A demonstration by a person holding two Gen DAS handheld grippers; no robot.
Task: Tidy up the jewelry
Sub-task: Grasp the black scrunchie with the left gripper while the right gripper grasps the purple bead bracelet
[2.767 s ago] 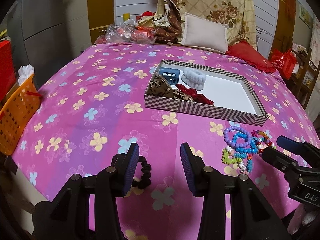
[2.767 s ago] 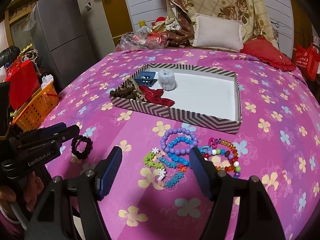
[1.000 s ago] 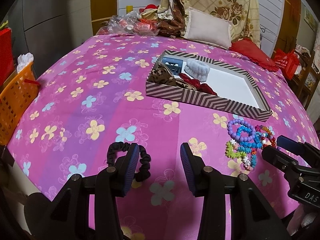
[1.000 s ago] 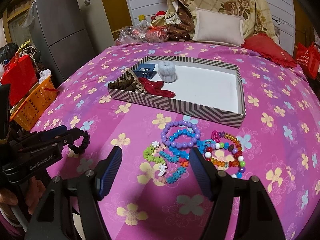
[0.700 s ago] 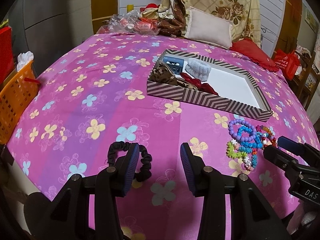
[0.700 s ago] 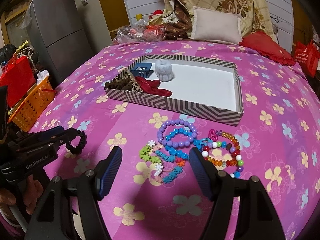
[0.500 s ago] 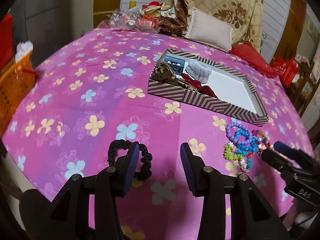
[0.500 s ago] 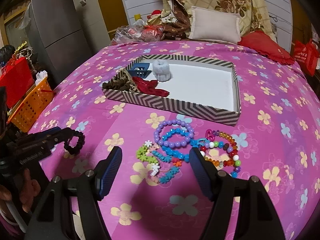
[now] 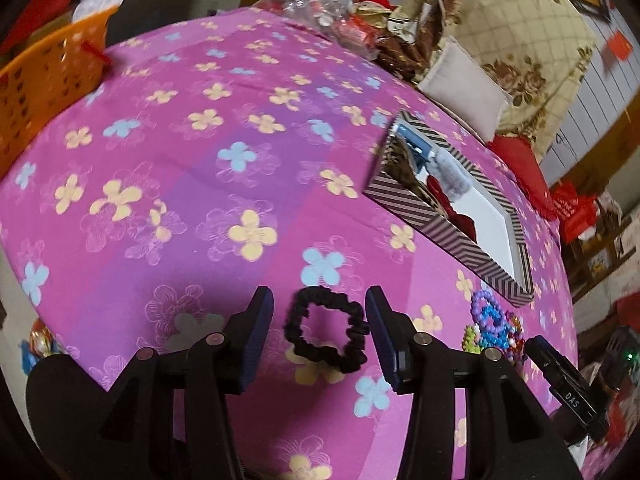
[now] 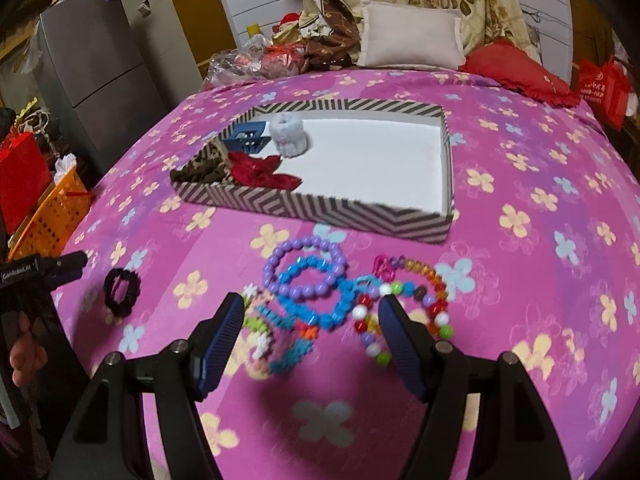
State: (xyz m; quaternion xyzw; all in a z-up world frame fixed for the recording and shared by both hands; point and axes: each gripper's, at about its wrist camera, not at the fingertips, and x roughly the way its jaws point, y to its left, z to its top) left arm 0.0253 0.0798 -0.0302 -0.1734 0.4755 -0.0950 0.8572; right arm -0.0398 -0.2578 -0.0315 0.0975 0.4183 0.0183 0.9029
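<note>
A black scrunchie (image 9: 325, 329) lies on the pink flowered bedspread between the open fingers of my left gripper (image 9: 319, 334); it also shows in the right wrist view (image 10: 121, 291). A pile of bead bracelets (image 10: 320, 288), purple, blue and multicoloured, lies just ahead of my open, empty right gripper (image 10: 310, 334); the pile also shows in the left wrist view (image 9: 494, 326). The striped box (image 10: 332, 210) holds a blue clip (image 10: 245, 137), a white scrunchie (image 10: 289, 136), a red bow (image 10: 260, 170) and a leopard-print piece (image 10: 200, 172).
An orange basket (image 9: 44, 76) stands off the bed's left edge. Pillows (image 10: 408, 38) and clutter lie at the head of the bed. A grey fridge (image 10: 92, 64) stands to the left. The right half of the box floor is bare white.
My left gripper has swung left and tilted, so the black scrunchie now lies between its fingers instead of behind the left finger. My right gripper has moved closer to the bracelets.
</note>
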